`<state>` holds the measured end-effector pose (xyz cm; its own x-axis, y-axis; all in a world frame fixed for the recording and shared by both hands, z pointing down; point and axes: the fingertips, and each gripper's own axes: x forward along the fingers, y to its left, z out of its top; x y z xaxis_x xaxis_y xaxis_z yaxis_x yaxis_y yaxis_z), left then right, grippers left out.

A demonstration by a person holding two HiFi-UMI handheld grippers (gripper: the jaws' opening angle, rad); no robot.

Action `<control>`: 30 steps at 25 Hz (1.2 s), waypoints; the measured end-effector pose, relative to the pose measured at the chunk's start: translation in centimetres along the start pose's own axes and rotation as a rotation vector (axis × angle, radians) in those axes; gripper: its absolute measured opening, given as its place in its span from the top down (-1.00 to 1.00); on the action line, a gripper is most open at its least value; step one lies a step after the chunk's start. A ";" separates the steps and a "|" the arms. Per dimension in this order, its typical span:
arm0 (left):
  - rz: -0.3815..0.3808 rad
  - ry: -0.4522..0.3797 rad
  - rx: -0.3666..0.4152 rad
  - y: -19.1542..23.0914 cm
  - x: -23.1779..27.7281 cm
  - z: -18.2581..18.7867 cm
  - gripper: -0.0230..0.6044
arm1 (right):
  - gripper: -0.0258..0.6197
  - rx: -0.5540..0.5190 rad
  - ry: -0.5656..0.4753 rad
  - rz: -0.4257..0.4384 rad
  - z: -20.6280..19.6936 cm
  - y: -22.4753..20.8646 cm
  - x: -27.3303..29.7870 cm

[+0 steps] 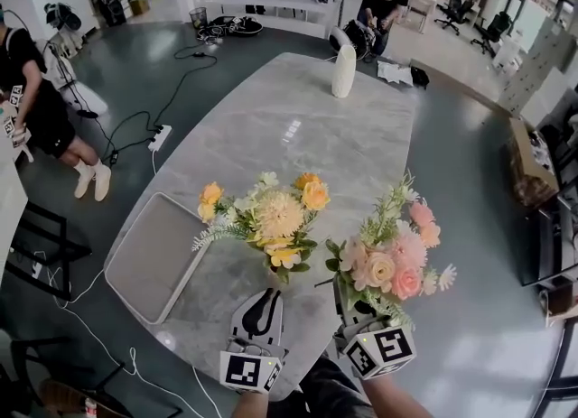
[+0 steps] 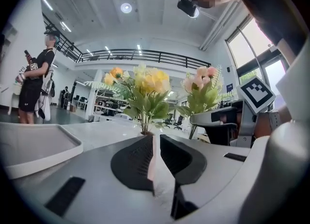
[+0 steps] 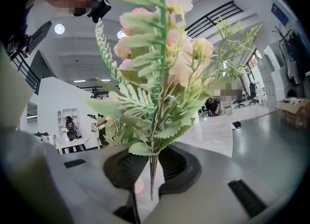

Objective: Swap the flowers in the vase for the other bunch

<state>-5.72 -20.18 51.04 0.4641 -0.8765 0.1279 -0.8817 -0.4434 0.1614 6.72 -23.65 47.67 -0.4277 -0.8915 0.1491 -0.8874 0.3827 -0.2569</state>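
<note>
While the right gripper [image 3: 151, 165] pinches the pink bunch [image 3: 162, 78] by its stem, the blooms fill the upper frame. At frame centre, the left gripper [image 2: 154, 143] nips the yellow bunch [image 2: 145, 90] at its stem base, at the jaw tips.

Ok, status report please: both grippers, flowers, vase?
Left gripper shut on yellow bunch; right gripper shut on pink bunch. White vase far ahead, no flowers inside. Tray at left, off the path.

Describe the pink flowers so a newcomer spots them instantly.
On the long grey marble table, go to the near edge, at the right tool. It holds the pink bunch; the yellow bunch beside it has no pink blooms.
</note>
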 end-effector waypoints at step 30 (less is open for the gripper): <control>-0.040 -0.096 -0.085 -3.4 -11.0 4.2 0.88 | 0.70 -0.019 -0.043 0.046 0.5 7.7 -9.2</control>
<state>-8.18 -9.79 45.02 0.4845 -0.8744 0.0258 -0.8505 -0.4640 0.2477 3.97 -12.62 43.81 -0.4611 -0.8821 0.0964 -0.8701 0.4280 -0.2444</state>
